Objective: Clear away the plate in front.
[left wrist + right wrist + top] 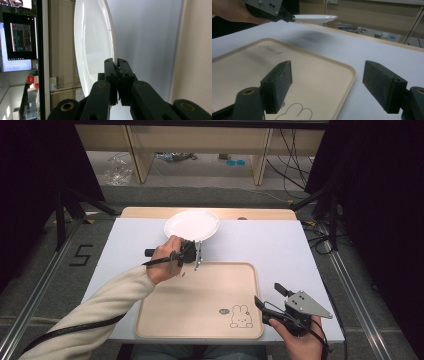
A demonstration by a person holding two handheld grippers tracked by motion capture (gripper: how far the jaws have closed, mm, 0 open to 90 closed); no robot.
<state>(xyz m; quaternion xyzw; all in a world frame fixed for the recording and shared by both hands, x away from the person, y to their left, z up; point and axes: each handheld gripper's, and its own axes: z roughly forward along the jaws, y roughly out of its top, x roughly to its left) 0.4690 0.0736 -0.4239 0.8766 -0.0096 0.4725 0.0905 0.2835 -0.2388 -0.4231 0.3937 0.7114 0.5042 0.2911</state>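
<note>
Plate (pixel 192 225), white, stiff, likely slippery and breakable, held above the tabletop (pixel 280 245) by its rim in the left gripper (pixel 196 254) jaws; right gripper (pixel 267 296) jaws spread, empty.

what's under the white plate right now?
Nothing solid: the white plate is held in the air by the left gripper, clamped on its rim. Below it lies the white table with the plate's shadow. The plate's underside is mostly hidden.

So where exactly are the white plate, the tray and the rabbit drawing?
white plate (pixel 192 225): high view, centre of its face.
beige tray (pixel 195 295): high view, bare floor of it.
rabbit drawing (pixel 241 316): high view, the rabbit's head.
</note>
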